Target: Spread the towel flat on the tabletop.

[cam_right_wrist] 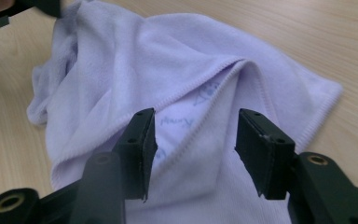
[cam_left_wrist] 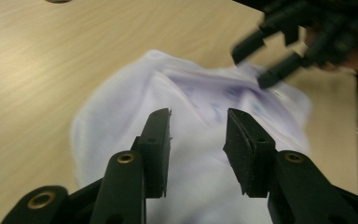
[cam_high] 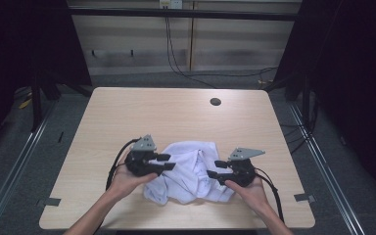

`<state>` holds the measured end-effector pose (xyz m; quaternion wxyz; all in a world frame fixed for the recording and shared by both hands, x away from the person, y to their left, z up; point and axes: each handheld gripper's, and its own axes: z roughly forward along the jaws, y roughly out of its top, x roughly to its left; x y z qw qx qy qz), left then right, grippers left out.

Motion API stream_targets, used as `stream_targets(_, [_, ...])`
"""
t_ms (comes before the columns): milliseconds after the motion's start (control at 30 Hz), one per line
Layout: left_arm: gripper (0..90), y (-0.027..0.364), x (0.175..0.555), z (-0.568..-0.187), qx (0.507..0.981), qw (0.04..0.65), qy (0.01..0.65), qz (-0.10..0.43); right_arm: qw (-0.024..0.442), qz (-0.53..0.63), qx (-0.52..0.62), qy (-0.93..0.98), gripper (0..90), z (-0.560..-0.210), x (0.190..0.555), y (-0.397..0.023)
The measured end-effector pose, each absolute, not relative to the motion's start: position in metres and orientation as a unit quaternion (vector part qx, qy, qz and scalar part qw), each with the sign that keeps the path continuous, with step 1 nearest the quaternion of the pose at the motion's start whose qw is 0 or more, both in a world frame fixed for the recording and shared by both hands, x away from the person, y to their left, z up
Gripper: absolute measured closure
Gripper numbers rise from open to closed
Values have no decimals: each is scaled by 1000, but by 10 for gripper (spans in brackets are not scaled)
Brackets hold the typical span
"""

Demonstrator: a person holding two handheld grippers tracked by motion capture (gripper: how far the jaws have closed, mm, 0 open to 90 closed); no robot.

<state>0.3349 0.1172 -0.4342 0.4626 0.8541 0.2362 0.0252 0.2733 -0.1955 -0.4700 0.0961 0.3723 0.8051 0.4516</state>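
A crumpled pale lilac cloth (cam_high: 191, 171) with a stitched hem and faint printed marks lies near the table's front edge. My left gripper (cam_high: 169, 162) is at the cloth's left side, pointing right, with its jaws open. In the left gripper view the cloth (cam_left_wrist: 121, 107) shows in the gap between the jaws of the left gripper (cam_left_wrist: 198, 116), and the pads do not press on it. My right gripper (cam_high: 214, 169) is at the cloth's right side, pointing left and open. In the right gripper view a folded hem of the cloth (cam_right_wrist: 158, 51) runs between the spread jaws of the right gripper (cam_right_wrist: 196, 114).
The light wooden table (cam_high: 127, 112) has a dark round cable hole (cam_high: 215, 102) at the back right. Black frame posts and dark curtains stand around the table. Cables hang down the wall behind it. The person's hands come in from the front edge.
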Motion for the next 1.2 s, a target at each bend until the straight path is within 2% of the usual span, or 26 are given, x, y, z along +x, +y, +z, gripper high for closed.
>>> stream_targets(167, [500,112,364,-467,858,438,268,-6,94,428,370,820,488,-481,285,-182])
stream_targets(367, [466,113,357,-483,869,425,253,-35,87,411,370,829,469,-493,286,-182])
stream_targets(467, [464,109,353,-487,878,414,237,-45,81,405,367,834,515,-497,287,-178])
stream_targets(533, [486,107,350,-488,883,411,220,-57,82,402,365,836,592,-498,286,-177])
stream_targets(567, [586,107,350,-488,883,411,220,-57,82,402,365,836,592,-498,286,-177])
stream_targets(600, [586,106,348,-487,889,402,214,-45,82,399,364,838,652,-499,286,-176])
stream_targets(667, [711,105,345,-485,893,398,210,-33,86,398,363,838,753,-498,285,-174])
stream_targets(733, [760,107,344,-481,885,412,214,-35,91,392,365,839,809,-496,284,-173])
stream_targets(867, [775,121,348,-470,857,459,228,-53,90,399,376,832,846,-491,285,-180])
stream_targets(1200, [780,151,348,-445,807,530,258,-40,122,443,429,778,850,-462,289,-221])
